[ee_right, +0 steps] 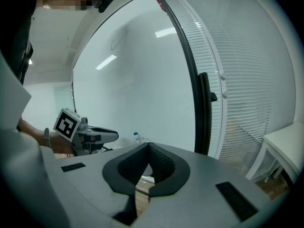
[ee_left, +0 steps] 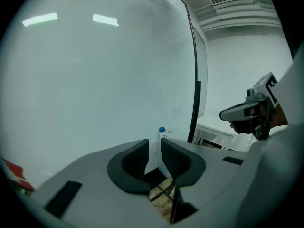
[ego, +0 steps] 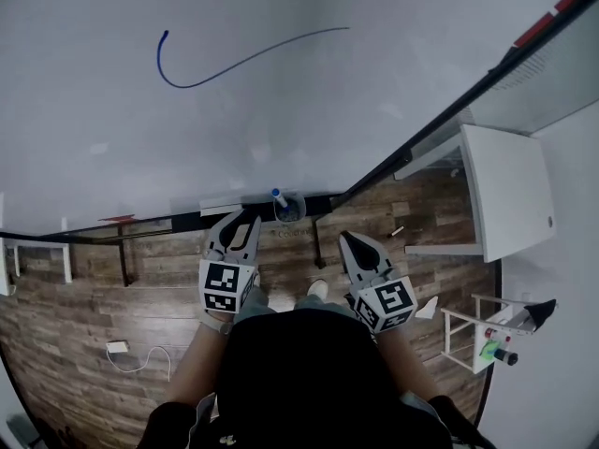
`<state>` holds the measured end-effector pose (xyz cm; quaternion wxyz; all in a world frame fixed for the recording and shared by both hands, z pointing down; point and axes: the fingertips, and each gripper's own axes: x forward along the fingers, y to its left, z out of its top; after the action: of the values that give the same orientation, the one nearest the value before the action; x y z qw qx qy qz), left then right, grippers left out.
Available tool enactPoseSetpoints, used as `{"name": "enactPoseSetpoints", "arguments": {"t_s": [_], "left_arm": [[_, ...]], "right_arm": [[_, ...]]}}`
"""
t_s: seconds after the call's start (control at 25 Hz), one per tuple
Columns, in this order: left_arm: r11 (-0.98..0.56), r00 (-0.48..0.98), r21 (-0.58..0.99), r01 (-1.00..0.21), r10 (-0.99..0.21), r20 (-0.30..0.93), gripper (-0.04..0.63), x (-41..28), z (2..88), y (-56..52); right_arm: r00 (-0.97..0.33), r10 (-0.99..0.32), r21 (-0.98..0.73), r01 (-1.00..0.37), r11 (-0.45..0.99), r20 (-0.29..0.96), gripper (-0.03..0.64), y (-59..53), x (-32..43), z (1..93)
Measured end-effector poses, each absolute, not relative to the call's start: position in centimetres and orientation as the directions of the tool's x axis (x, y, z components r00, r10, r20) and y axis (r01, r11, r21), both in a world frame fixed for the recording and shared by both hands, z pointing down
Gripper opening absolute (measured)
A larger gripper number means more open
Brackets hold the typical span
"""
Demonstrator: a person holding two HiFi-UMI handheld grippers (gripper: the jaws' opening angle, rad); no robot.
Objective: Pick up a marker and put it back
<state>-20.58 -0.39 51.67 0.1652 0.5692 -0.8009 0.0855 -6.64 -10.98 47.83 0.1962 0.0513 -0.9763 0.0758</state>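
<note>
One whiteboard [ego: 309, 120], plank floor [ego: 112, 302], perhaps a marker [ego: 279, 196]

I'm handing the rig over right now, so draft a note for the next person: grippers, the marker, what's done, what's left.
Left gripper: open by a narrow gap, empty, pointed at the marker.
Right gripper: shut, empty, held off to the side.
Marker: stands blue cap up in the holder at the foot of the board.
Done: a blue line is on the board; the pictures don't show whether the marker has been lifted yet.
Left, if it hasn't: grasp the marker, lift it, put it back in the holder.
</note>
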Motion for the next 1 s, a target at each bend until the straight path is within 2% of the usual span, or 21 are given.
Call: {"name": "enactPoseSetpoints", "arguments": {"t_s": [0.16, 0.56, 1.0], "left_arm": [[0.395, -0.356, 0.043, -0.918, -0.865, 0.352, 0.092, -20.9, 50.7, 2.1], [0.547, -0.505, 0.047, -0.836, -0.798, 0.329, 0.041, -21.3, 49.1, 9.1], [0.562, -0.508, 0.111, -0.820, -0.803, 0.310, 0.020, -19.7, 48.3, 12.6]], "right_arm": [[-0.927, -0.001, -0.135, -0.056, 0.989, 0.376, 0.028, -9.5, -8.2, 47.5], [-0.922, 0.172, -0.134, 0.132, 0.982, 0.348, 0.028, -5.0, -11.5, 47.0], [-0.909, 0.245, -0.126, 0.214, 0.969, 0.337, 0.028, -2.5, -12.2, 46.3]]}}
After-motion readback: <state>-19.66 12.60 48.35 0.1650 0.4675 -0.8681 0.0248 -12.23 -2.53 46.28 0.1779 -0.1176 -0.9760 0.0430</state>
